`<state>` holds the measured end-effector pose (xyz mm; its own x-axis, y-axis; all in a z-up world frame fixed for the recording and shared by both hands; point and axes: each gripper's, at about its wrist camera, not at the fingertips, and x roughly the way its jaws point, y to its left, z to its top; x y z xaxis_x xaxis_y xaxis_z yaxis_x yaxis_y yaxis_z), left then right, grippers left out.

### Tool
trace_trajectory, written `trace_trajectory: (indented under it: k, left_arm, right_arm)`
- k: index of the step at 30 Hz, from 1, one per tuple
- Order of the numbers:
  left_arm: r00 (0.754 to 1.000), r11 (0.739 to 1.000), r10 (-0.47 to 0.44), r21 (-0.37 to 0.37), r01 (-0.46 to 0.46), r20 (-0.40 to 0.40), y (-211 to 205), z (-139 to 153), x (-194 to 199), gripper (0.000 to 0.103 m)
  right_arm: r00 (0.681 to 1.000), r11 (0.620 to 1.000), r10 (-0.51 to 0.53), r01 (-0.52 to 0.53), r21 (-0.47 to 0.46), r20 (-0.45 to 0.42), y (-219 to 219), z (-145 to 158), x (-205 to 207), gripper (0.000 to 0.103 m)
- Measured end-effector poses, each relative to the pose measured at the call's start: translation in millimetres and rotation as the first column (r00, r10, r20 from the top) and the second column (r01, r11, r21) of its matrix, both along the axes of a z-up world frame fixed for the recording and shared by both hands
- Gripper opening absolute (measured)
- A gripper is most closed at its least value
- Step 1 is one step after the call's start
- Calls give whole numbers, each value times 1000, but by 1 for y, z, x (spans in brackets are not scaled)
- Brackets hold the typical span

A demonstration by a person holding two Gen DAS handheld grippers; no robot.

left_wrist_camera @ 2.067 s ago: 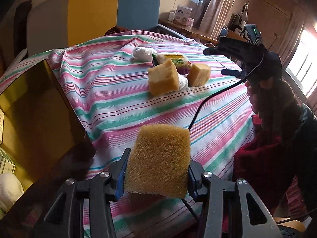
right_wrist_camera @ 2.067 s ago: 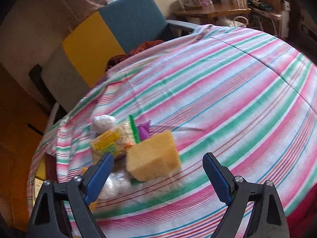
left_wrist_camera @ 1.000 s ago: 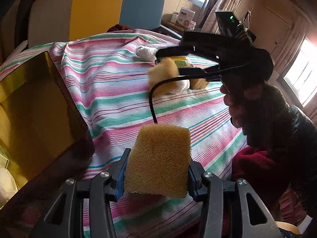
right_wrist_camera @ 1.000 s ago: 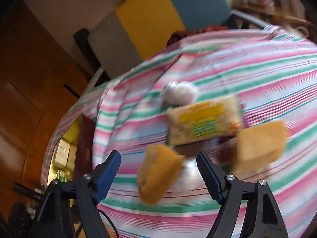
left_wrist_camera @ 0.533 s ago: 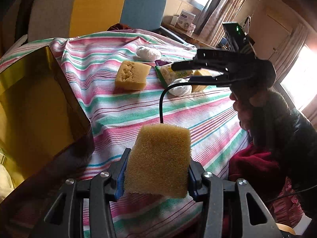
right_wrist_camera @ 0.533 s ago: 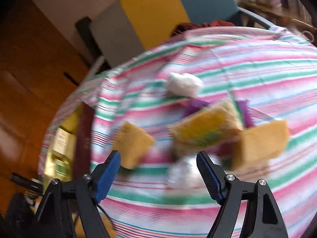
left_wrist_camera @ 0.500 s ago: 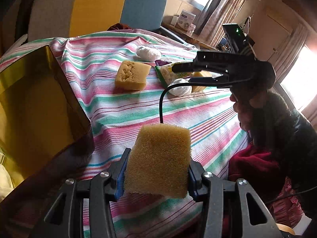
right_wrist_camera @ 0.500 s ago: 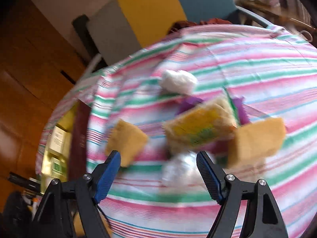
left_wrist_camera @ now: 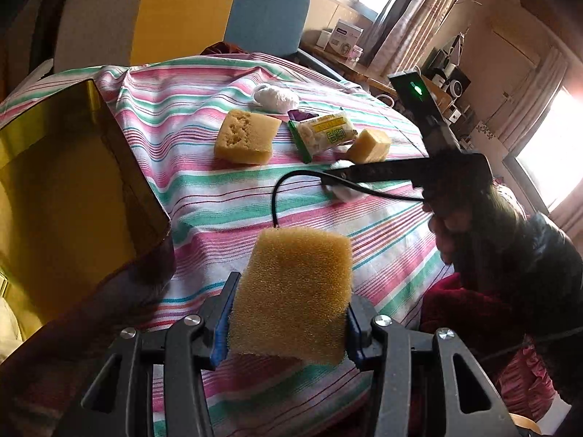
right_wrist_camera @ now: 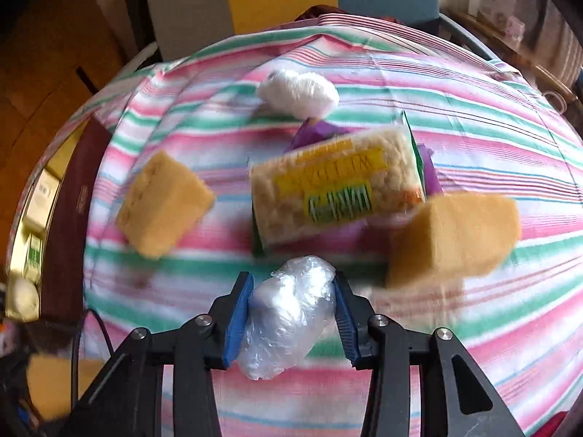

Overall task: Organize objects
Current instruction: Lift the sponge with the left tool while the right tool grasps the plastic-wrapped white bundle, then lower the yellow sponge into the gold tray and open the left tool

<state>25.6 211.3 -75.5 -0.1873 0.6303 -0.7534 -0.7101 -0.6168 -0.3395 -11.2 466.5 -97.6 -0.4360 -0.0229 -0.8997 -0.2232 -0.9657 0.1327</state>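
My left gripper (left_wrist_camera: 289, 309) is shut on a yellow sponge (left_wrist_camera: 291, 287), held above the near edge of the striped tablecloth (left_wrist_camera: 218, 200). My right gripper (right_wrist_camera: 292, 284) points down at the table, its jaws closing, with a white ball wrapped in clear plastic (right_wrist_camera: 288, 320) between the blue pads, which touch both its sides. In the left wrist view the right gripper (left_wrist_camera: 339, 174) sits over that ball (left_wrist_camera: 346, 191). Beyond it lie a sponge (right_wrist_camera: 164, 204), a snack packet (right_wrist_camera: 335, 193), another sponge (right_wrist_camera: 452, 233) and a white ball (right_wrist_camera: 298, 91).
A gold box (left_wrist_camera: 65, 182) stands open at the table's left edge, with small cartons (right_wrist_camera: 36, 196) inside. A purple wrapper (right_wrist_camera: 313, 131) lies under the snack packet. A person's hand and dark sleeve (left_wrist_camera: 510, 255) hold the right gripper. A yellow and blue chair (left_wrist_camera: 218, 11) stands behind the table.
The right gripper let a sponge go onto the cloth at the left, then sank onto the plastic-wrapped ball and its jaws closed in on it. The left gripper and its sponge stayed still.
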Motion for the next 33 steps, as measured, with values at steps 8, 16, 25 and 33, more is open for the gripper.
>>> trace_trajectory:
  k: [8, 16, 25, 33]
  left_arm:
    - [999, 1000, -14, 14, 15, -50, -2, 19, 10, 49]
    - [998, 997, 3, 81, 2, -55, -26, 46, 14, 49]
    - [958, 962, 249, 155, -227, -143, -102, 102, -21, 49]
    - [871, 876, 482, 73, -477, -94, -154, 82, -132, 49]
  right_arm:
    - [1000, 1000, 16, -16, 10, -18, -1, -3, 6, 44]
    - [999, 999, 33, -32, 44, -22, -7, -3, 5, 45]
    - [999, 997, 46, -45, 62, -17, -10, -4, 4, 45]
    - [998, 994, 57, -55, 90, -14, -15, -4, 4, 45]
